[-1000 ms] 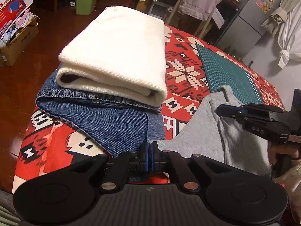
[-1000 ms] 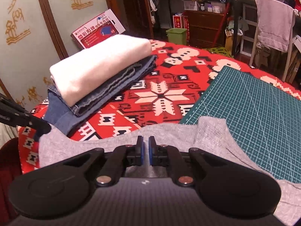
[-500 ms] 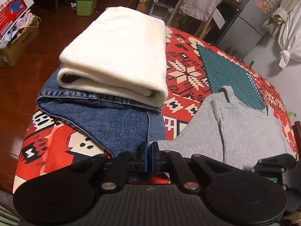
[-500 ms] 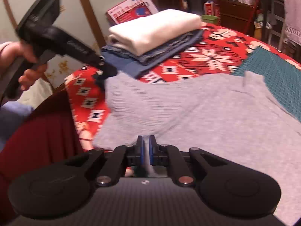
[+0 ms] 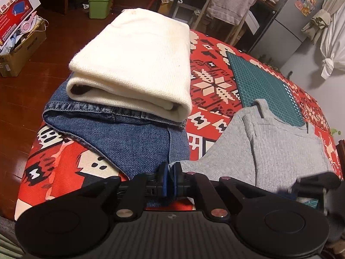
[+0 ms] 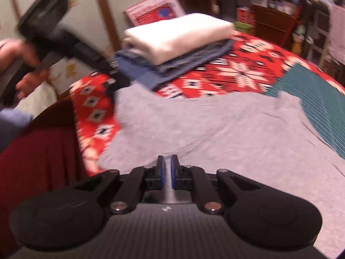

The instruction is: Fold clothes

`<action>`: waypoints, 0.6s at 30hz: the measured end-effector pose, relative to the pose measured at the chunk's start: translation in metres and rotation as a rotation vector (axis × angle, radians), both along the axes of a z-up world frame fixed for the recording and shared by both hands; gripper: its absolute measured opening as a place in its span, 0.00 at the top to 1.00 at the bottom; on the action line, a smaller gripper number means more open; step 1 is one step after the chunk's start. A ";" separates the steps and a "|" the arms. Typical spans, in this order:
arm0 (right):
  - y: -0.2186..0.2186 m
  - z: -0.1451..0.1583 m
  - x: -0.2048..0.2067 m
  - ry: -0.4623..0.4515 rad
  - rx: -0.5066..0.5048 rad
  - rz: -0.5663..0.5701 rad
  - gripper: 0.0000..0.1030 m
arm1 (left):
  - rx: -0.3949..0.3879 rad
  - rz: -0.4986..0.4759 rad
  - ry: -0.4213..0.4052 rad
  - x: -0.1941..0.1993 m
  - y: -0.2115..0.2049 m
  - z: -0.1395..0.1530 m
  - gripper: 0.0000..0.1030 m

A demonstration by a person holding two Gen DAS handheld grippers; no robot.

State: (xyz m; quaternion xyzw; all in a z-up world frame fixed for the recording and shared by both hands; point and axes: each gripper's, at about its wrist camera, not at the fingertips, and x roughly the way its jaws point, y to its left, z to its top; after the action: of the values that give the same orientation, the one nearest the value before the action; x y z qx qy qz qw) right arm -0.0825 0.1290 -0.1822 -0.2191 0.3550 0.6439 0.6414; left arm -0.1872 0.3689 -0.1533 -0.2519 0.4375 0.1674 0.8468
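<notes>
- Grey ribbed top (image 5: pixel 278 149) lies spread across the red patterned cloth (image 5: pixel 64 164), its far edge over the green cutting mat (image 5: pixel 261 86), beside folded jeans (image 5: pixel 120 133) and a cream knit (image 5: pixel 138 64).
- Left gripper (image 5: pixel 169 176) is clamped on the top's near corner.
- Right gripper (image 6: pixel 167 173), a second ago near the neckline, has drawn back to the hem; its jaws are narrow and seem, through blur, to pinch grey fabric.
- Likely both corners are now held, ready to fold.

Black claw (image 6: pixel 168 168) — blue pads (image 6: pixel 162 173)
</notes>
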 end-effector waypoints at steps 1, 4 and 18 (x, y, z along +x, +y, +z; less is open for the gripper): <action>0.000 0.000 -0.004 0.009 0.002 0.015 0.94 | 0.000 0.002 -0.001 0.000 0.000 0.000 0.96; -0.002 -0.001 -0.010 0.022 0.006 0.014 0.94 | 0.006 0.009 -0.004 -0.001 -0.001 0.000 0.91; -0.027 0.015 0.026 0.052 0.038 -0.146 0.92 | 0.183 -0.018 -0.094 -0.025 -0.035 0.047 0.68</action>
State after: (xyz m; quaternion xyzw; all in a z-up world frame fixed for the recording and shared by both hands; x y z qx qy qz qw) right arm -0.0568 0.1017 -0.1673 -0.1638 0.3742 0.6074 0.6813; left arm -0.2123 0.3336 -0.1063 -0.1771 0.3822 0.1872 0.8874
